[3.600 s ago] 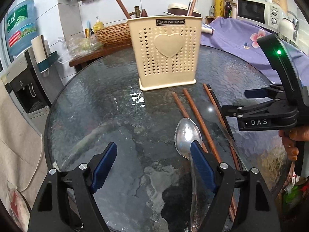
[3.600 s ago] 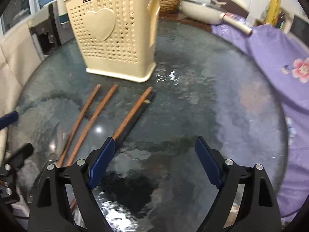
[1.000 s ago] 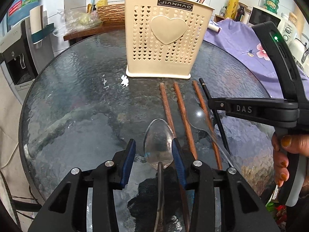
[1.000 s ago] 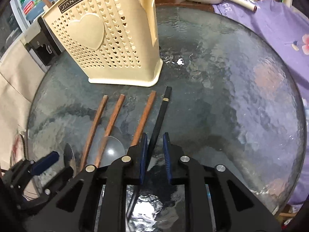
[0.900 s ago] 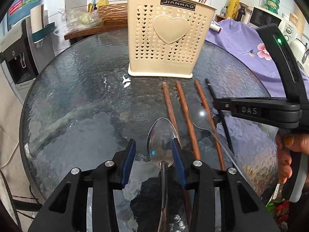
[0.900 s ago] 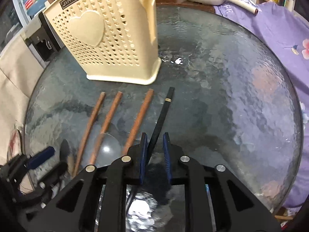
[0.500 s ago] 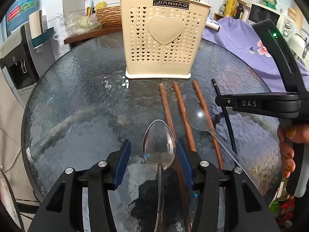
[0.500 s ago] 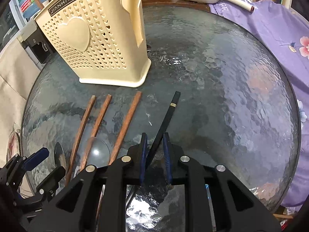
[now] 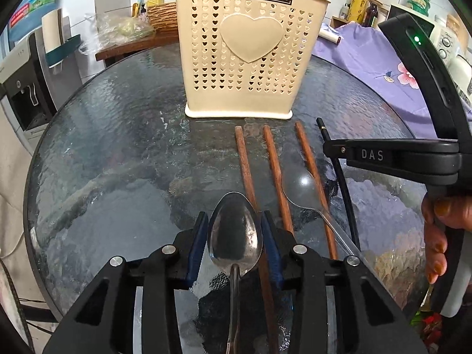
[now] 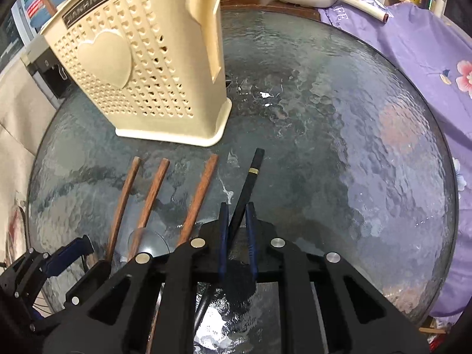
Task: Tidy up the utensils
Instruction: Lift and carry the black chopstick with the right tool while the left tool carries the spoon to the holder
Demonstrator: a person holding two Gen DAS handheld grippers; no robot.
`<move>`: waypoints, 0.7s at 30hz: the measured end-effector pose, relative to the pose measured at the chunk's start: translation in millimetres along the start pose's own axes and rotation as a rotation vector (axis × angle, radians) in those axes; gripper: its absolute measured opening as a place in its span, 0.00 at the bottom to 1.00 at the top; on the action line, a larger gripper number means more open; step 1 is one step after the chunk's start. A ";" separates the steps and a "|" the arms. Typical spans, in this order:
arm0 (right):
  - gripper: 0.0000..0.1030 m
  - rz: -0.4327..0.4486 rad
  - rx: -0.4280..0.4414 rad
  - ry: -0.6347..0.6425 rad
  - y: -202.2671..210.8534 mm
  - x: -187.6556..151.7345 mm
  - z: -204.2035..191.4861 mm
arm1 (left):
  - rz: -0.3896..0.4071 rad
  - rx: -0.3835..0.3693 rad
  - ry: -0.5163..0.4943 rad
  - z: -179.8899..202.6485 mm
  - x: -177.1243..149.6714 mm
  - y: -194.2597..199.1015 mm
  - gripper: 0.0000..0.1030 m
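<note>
Holder (image 9: 247,59): cream plastic box pierced with small hearts, upright on the round glass table (image 9: 112,147); a few utensil ends poke above its rim.
Left gripper (image 9: 234,236): fingers closed on a metal spoon (image 9: 234,234), pressing the bowl from both sides; bowl points toward the holder, handle runs back between the fingers.
Right gripper (image 10: 237,227): fingers clamped on a black chopstick (image 10: 250,177); its gold-banded tip points toward the holder's right corner, close in front of the base.
Brown chopsticks (image 9: 274,165): three, flat on the glass in front of the holder, roughly side by side, ends just short of its base.
Second spoon (image 9: 301,185): flat on the glass in front of the holder, bowl between the middle and right brown chopsticks, handle crossing the right one.
Purple flowered cloth (image 10: 419,35): right of the holder, past the table's edge.
</note>
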State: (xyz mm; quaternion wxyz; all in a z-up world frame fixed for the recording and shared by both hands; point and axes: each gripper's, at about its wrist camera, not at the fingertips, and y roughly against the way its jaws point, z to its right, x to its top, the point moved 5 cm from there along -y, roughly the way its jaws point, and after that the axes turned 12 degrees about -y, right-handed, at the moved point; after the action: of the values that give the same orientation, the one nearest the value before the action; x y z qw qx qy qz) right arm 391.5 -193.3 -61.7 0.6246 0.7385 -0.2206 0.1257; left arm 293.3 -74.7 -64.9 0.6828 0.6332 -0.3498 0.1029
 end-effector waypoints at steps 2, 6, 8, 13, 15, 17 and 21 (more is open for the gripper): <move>0.11 0.005 0.004 -0.004 -0.7 1.5 1.4 | 0.003 -0.001 0.002 -1.4 1.6 0.2 0.35; 0.09 0.008 0.037 -0.035 -3.6 8.1 10.6 | 0.022 -0.001 -0.002 -2.9 8.7 5.7 0.35; 0.08 0.026 0.063 -0.056 -2.4 12.4 16.7 | 0.040 -0.008 -0.002 -4.4 13.8 11.1 0.35; 0.08 0.099 0.134 -0.093 13.3 22.6 29.6 | 0.089 -0.022 0.001 -7.7 24.6 25.2 0.35; 0.08 0.134 0.164 -0.112 22.4 27.3 33.9 | 0.113 -0.026 0.007 -10.2 29.3 31.6 0.35; 0.08 0.181 0.199 -0.118 34.4 32.3 36.8 | 0.143 -0.033 0.018 -13.0 34.6 39.8 0.35; 0.08 0.280 0.248 -0.118 61.0 39.7 38.9 | 0.188 -0.033 0.019 -14.1 43.5 52.7 0.35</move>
State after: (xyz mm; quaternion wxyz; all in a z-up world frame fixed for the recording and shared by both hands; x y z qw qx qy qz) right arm 393.1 -245.6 2.2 0.4910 0.7780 -0.3405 0.1941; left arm 299.3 -65.3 4.0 0.6836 0.5852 -0.4030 0.1667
